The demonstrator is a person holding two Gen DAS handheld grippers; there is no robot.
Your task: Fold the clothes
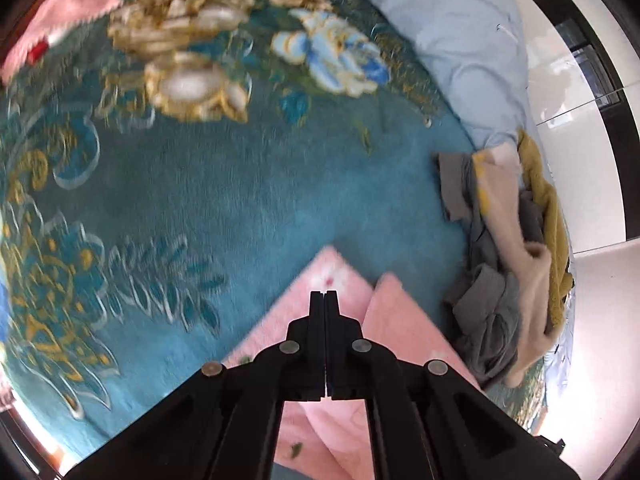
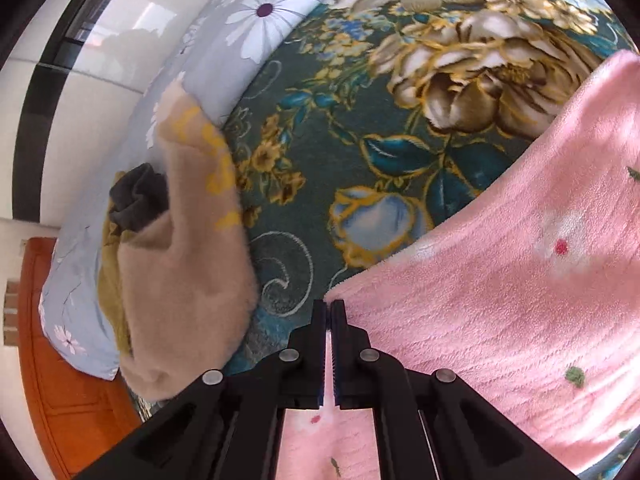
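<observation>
On a plush teal blanket (image 1: 248, 200) patterned with gold and cream flowers, the left gripper (image 1: 324, 294) is pinched together on a fuzzy pink garment (image 1: 340, 308) whose pointed corner pokes forward onto open blanket. To the right lies a rumpled pile (image 1: 504, 264) of grey, beige and mustard clothes at the bed's edge. The right gripper (image 2: 329, 304) clamps the pink garment's (image 2: 500, 300) straight near edge, its fleece spreading rightward, the beige fleece (image 2: 188, 248) beside it at left.
</observation>
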